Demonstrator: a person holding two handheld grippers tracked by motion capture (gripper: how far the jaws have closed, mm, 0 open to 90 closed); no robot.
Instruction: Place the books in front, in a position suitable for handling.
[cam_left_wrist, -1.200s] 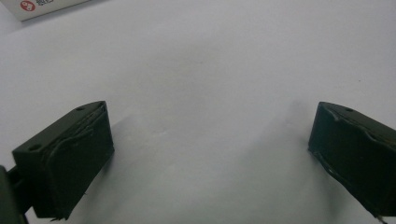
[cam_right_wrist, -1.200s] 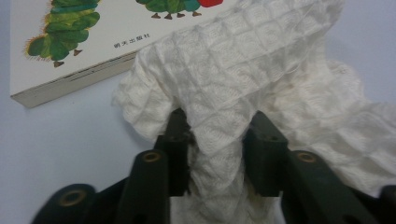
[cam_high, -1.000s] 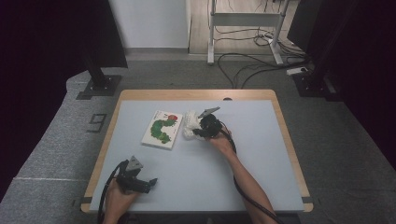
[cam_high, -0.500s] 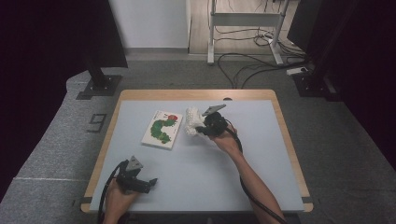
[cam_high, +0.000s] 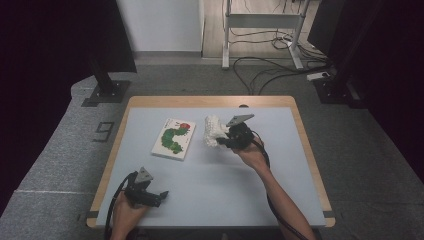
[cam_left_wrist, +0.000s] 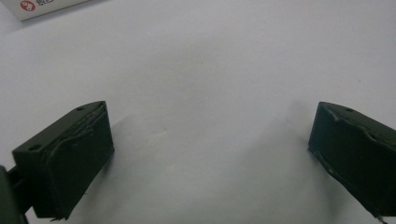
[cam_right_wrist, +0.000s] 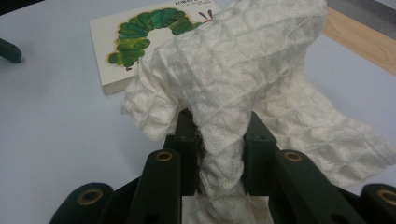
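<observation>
Nearest you, your left gripper (cam_high: 161, 194) rests low on the tabletop (cam_high: 225, 190), well short of the book (cam_high: 173, 138) and toward your side of it. In the left gripper view its jaws stand spread wide with nothing but bare surface between them, so it gives the cloth no support for now.

Farther out, just to the right of the book, your right gripper (cam_right_wrist: 219, 140) has its jaws pinching a gathered fold of the white waffle-weave cloth (cam_right_wrist: 243, 88). The cloth is bunched and seems to be lifted, with a loose part trailing down toward the tabletop on the side away from the book.

The grip looks narrow: only one twisted fold sits between the jaws, and the bulk of the cloth hangs past them. If you swing it quickly, that weight could pull the fold out and drop the cloth in a heap.

The hanging edge is also close to the book. Carry it across low and it may drag over the cover and push or turn the book.

Past both lies the wooden far edge (cam_high: 210, 101) of the tabletop; a long sweep that way could drape the cloth over it.
</observation>
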